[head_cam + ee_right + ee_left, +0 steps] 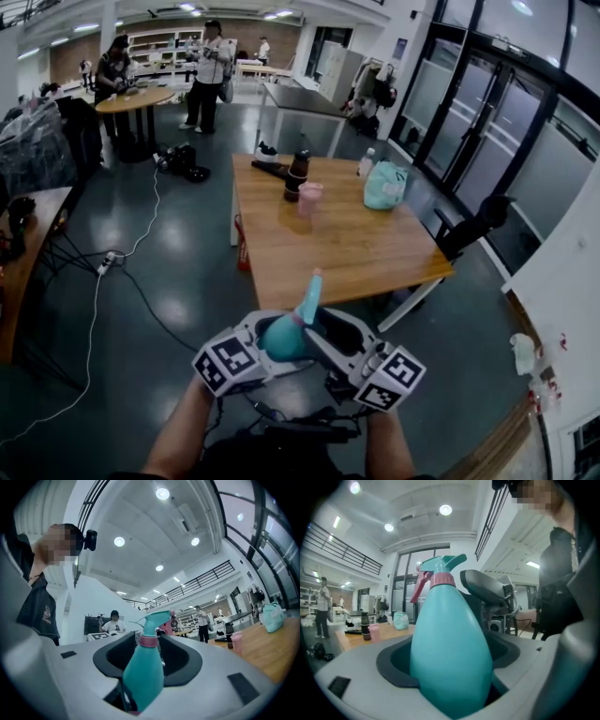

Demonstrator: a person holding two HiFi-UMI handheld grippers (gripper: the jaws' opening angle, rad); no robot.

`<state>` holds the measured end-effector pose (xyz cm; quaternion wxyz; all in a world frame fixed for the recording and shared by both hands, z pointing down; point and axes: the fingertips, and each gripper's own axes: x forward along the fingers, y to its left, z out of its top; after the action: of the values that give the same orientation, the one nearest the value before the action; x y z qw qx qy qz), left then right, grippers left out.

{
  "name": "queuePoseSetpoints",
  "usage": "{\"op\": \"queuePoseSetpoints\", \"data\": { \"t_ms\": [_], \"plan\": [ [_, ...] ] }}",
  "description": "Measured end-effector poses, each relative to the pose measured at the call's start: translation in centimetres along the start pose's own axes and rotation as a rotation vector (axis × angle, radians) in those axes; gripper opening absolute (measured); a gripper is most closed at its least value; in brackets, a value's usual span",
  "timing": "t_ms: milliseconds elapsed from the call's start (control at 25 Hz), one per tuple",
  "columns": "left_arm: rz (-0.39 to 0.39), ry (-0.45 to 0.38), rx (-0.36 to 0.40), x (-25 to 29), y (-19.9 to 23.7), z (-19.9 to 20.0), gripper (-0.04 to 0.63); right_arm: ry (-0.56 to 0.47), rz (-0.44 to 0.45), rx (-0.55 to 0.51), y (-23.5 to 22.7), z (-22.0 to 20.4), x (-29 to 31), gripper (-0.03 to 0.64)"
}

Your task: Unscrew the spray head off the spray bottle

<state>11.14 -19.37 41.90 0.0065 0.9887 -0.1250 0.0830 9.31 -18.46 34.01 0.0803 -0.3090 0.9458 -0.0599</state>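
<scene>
Head view: left gripper [265, 330], right gripper [330, 339] flank bottle [284, 339]

Setting: a large open-plan lab or workshop hall. Indicators: a high ceiling with recessed lights [162, 493]; a railed mezzanine [197, 584]; tall glazed doors [487, 122]; a polished dark floor [197, 253] crossed by loose cables [95, 319] and a power strip [106, 263]; several wooden counters [347, 234]; shelving [159, 45] along the rear wall; people [208, 75] standing near a round counter [136, 98].
</scene>
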Motion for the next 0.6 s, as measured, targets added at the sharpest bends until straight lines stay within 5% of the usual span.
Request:
{"op": "queuePoseSetpoints", "data": {
  "t_ms": [280,600],
  "plan": [
    [0.284,0.061,0.011,0.1,3.9,-1.2,0.425,-0.048,-0.159,0.128,-2.9,0.1,0.7,0.170],
    [0.344,0.111,0.036,0.1,3.9,-1.9,0.423,-0.002,-0.192,0.119,-2.4,-0.8,2.5,0.166]
  ]
}}
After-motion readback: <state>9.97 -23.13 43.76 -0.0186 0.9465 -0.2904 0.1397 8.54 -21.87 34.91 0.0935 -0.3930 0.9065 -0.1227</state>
